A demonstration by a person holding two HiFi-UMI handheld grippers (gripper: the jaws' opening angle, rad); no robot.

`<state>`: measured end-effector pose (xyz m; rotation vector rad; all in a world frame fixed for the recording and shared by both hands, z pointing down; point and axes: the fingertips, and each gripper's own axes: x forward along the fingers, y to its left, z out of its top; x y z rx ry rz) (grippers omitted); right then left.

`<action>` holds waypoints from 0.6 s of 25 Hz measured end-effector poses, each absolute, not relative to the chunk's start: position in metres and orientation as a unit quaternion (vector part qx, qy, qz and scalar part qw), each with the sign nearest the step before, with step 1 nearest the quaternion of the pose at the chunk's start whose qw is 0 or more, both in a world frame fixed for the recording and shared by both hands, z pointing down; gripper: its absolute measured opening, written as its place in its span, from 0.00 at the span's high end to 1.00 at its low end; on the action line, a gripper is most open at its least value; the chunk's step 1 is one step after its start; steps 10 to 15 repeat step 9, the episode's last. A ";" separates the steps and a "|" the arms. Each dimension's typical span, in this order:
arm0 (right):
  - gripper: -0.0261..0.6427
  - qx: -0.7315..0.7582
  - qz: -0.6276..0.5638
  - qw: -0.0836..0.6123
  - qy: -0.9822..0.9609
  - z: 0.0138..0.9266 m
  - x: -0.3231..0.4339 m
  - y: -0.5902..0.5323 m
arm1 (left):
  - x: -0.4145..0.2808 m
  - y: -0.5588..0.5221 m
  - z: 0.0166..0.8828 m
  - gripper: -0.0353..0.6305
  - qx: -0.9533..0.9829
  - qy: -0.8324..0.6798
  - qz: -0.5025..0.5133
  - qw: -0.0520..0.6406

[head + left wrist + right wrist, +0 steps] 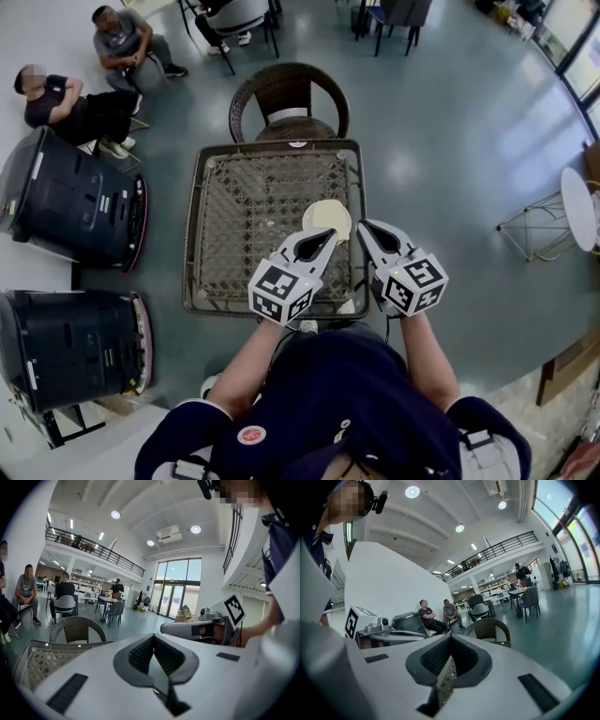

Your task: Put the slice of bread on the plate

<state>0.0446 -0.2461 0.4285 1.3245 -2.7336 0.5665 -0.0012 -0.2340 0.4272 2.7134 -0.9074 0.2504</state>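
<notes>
A pale round plate (327,217) lies on the right half of the woven table (244,216); I cannot tell whether a slice of bread is on it. My left gripper (330,234) hangs over the plate's near edge, its jaws shut with nothing between them. My right gripper (364,225) is just right of the plate, also shut and empty. In the left gripper view my left gripper (153,637) points nearly level over the table, with the right gripper (187,629) beside it. The right gripper view shows my right gripper (450,638) closed, with the left gripper (389,637) at its left.
A brown wicker chair (289,94) stands at the table's far side. Two black machines (75,197) (75,347) are on the floor at the left. Two people (84,75) sit beyond them. A small white round table (577,206) is at the far right.
</notes>
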 end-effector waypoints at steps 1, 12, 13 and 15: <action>0.95 0.429 0.184 0.025 -0.884 0.429 0.045 -0.245 | -0.001 -0.233 0.428 0.94 0.936 -0.313 0.087 0.135; 0.95 0.431 0.186 0.023 -0.883 0.428 0.049 -0.244 | 0.001 -0.228 0.432 0.94 0.935 -0.313 0.089 0.141; 0.95 0.431 0.186 0.023 -0.883 0.428 0.049 -0.244 | 0.001 -0.228 0.432 0.94 0.935 -0.313 0.089 0.141; 0.95 0.431 0.186 0.023 -0.883 0.428 0.049 -0.244 | 0.001 -0.228 0.432 0.94 0.935 -0.313 0.089 0.141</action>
